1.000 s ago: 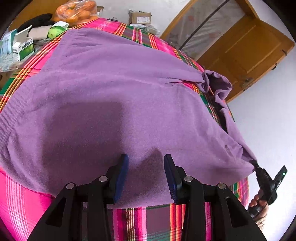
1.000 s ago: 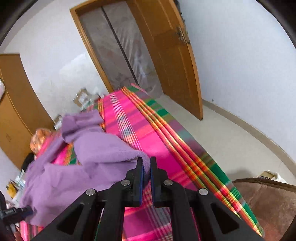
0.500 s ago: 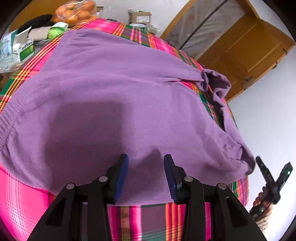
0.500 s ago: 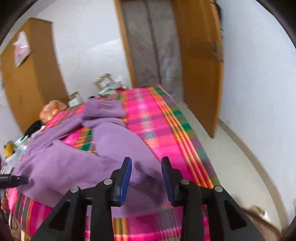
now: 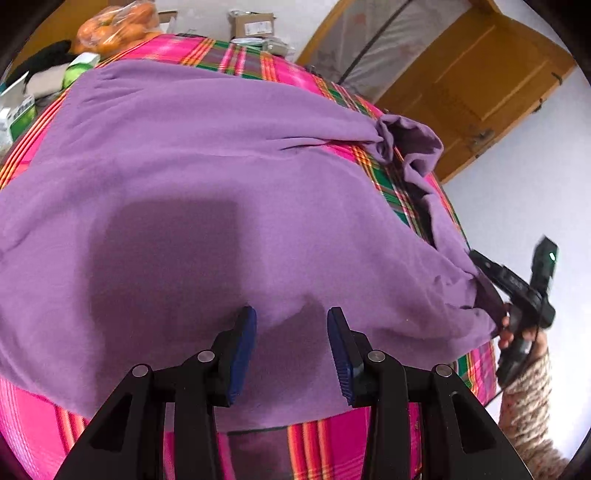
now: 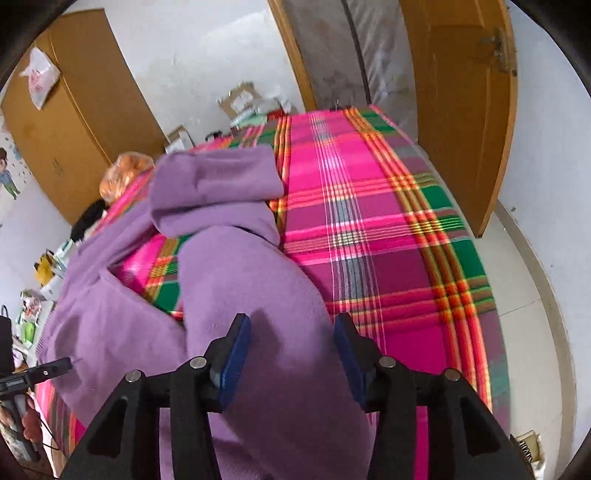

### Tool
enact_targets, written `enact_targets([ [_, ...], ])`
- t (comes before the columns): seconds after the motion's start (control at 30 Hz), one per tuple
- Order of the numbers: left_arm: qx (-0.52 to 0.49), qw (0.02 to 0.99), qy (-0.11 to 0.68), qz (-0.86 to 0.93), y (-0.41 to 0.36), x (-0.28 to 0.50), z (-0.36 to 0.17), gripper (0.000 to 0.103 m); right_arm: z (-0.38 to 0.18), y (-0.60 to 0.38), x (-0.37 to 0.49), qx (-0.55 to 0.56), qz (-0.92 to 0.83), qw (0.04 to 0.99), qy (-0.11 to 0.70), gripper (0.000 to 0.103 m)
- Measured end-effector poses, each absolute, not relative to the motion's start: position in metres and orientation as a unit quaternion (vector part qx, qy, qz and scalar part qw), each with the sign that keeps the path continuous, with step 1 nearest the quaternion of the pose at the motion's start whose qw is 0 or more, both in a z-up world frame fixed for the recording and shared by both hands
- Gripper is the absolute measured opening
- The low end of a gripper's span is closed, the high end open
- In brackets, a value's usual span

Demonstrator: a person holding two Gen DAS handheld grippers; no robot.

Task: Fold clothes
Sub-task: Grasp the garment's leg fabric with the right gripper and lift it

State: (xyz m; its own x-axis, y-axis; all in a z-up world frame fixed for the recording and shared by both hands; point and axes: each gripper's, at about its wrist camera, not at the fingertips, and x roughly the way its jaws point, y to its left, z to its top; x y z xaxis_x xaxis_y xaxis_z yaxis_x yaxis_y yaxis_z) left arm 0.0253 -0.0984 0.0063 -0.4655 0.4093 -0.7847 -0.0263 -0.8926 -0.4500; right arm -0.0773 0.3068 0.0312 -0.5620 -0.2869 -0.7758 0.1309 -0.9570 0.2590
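On the plaid bedspread [image 6: 373, 221] a purple sweater [image 5: 207, 192] is lying spread out, with a bag of oranges [image 5: 114, 26] sitting at the far edge. Only the right wrist view is showing the sweater's hood [image 6: 214, 184] bunching near the bed's middle. Left gripper [image 5: 291, 350] is hovering wide open over the hem, holding nothing; right gripper [image 6: 291, 358] is also gaping wide over a sleeve, released.

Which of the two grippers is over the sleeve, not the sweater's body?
The right gripper: it hangs open over the sleeve. The left gripper is over the body.
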Motion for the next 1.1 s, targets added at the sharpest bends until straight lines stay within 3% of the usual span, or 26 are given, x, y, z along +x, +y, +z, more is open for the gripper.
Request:
enact_targets([
  [0.2,-0.502,0.130,-0.164,0.839,-0.084,0.018,0.009,0.041,0.023,0.300,-0.088,0.478,-0.866,0.120,-0.086,0.046],
  [0.27,-0.502,0.129,-0.165,0.839,-0.084,0.019,0.010,0.042,0.022,0.298,-0.087,0.480,-0.866,0.116,-0.078,0.037],
  [0.37,-0.501,0.127,-0.167,0.839,-0.084,0.019,0.010,0.043,0.020,0.293,-0.086,0.484,-0.866,0.109,-0.066,0.007],
  [0.5,-0.501,0.126,-0.162,0.841,-0.081,0.020,0.010,0.043,0.031,0.294,-0.075,0.455,-0.883,0.099,-0.053,0.006],
  [1.1,-0.498,0.118,-0.157,0.845,-0.079,0.024,0.010,0.043,0.070,0.403,-0.014,0.342,-0.928,-0.042,-0.143,0.005],
])
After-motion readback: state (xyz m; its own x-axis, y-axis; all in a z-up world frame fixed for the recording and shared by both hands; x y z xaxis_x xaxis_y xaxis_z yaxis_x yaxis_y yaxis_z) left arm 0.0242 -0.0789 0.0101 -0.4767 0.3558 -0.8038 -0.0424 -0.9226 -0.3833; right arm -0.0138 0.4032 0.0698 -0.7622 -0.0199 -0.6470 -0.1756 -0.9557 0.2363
